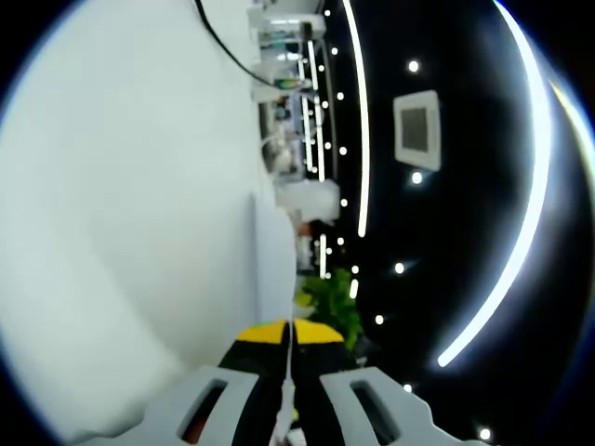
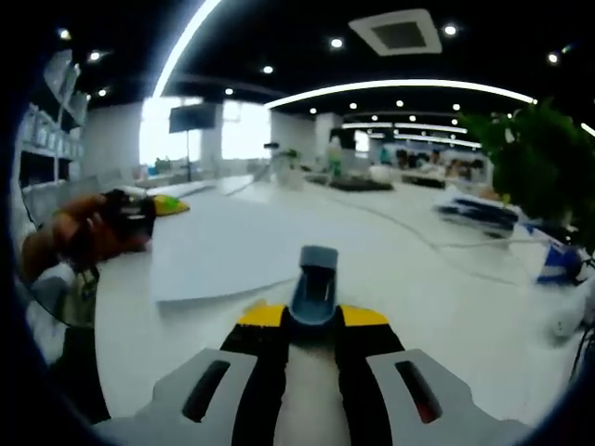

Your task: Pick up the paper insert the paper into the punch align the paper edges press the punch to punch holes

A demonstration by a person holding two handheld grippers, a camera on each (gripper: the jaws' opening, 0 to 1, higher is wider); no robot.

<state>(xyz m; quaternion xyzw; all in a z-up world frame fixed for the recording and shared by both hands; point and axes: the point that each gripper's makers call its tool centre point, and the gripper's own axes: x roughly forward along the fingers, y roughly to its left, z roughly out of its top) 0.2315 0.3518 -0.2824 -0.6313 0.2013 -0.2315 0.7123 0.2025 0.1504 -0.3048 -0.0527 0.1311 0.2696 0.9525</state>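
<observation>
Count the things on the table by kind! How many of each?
Paper sheet: 1
Hole punch: 1
Grippers: 2, left gripper and right gripper
Green plant: 1
Total: 5

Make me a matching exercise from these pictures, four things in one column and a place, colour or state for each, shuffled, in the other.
Things:
1. paper
2. punch
3. plant
4. ceiling vent

Descriptions:
A. green
B. between the jaw tips of the right gripper
C. set in the dark ceiling
D. white, edge pinched by the left gripper

Pairs: 1-D, 2-B, 3-A, 4-C
</observation>
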